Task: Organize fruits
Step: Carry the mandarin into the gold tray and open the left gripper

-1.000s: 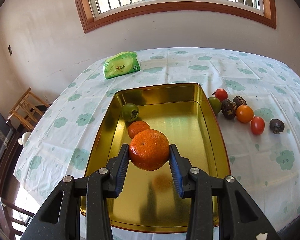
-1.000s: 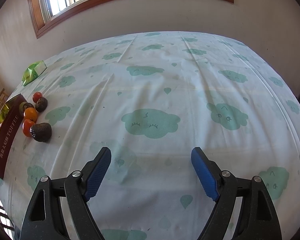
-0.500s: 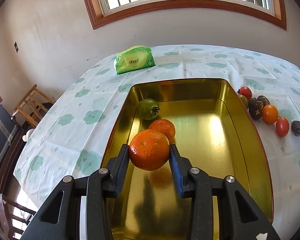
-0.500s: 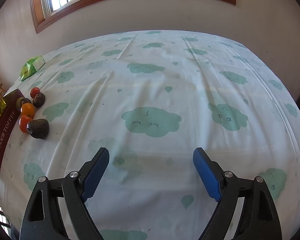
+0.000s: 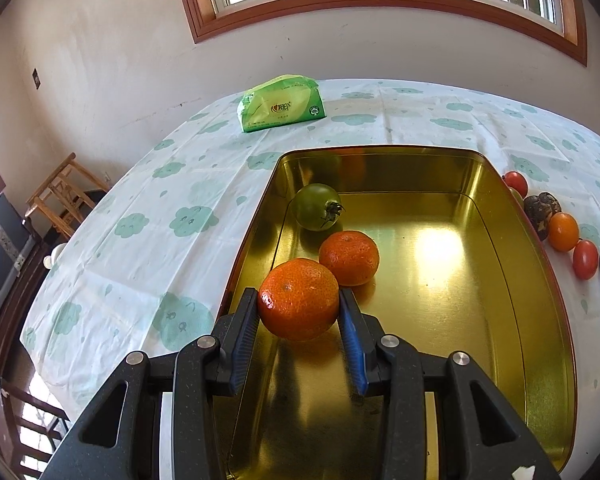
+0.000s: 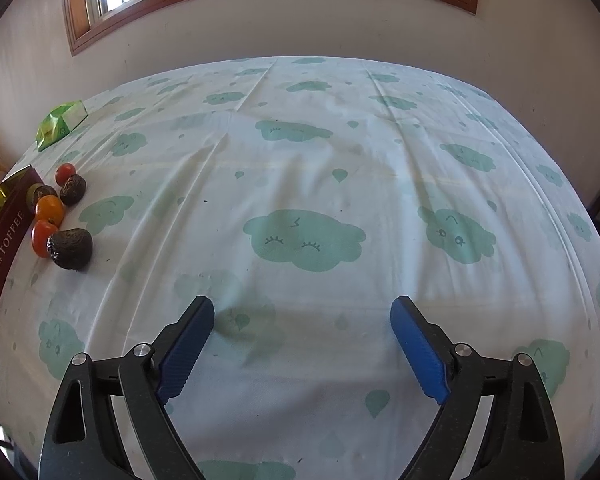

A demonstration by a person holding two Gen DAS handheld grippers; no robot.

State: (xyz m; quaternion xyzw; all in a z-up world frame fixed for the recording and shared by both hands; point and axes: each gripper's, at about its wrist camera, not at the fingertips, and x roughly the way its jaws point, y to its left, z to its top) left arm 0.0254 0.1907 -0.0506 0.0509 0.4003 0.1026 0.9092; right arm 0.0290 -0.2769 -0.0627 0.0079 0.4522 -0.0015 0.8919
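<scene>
My left gripper point(image 5: 299, 300) is shut on an orange mandarin point(image 5: 298, 298), held low over the left side of the gold tin tray point(image 5: 540, 280). A second mandarin point(image 5: 349, 257) and a green tomato point(image 5: 316, 207) lie in the tray just beyond it. Loose fruits sit on the cloth right of the tray: a red tomato point(image 5: 516, 183), a dark fruit point(image 5: 540, 210), an orange tomato point(image 5: 563, 231), another red tomato point(image 5: 585, 259). My right gripper point(image 6: 302, 310) is open and empty over bare tablecloth, far from the fruits point(image 6: 70, 242) at its left.
A green tissue pack point(image 5: 282, 103) lies at the table's far edge beyond the tray. A wooden chair point(image 5: 60, 196) stands off the table's left side. The tray's dark red outer wall point(image 6: 4, 248) shows at the right wrist view's left edge.
My left gripper has carried the mandarin forward and lower, left in the tray, up close behind the second mandarin. My right gripper has barely moved.
</scene>
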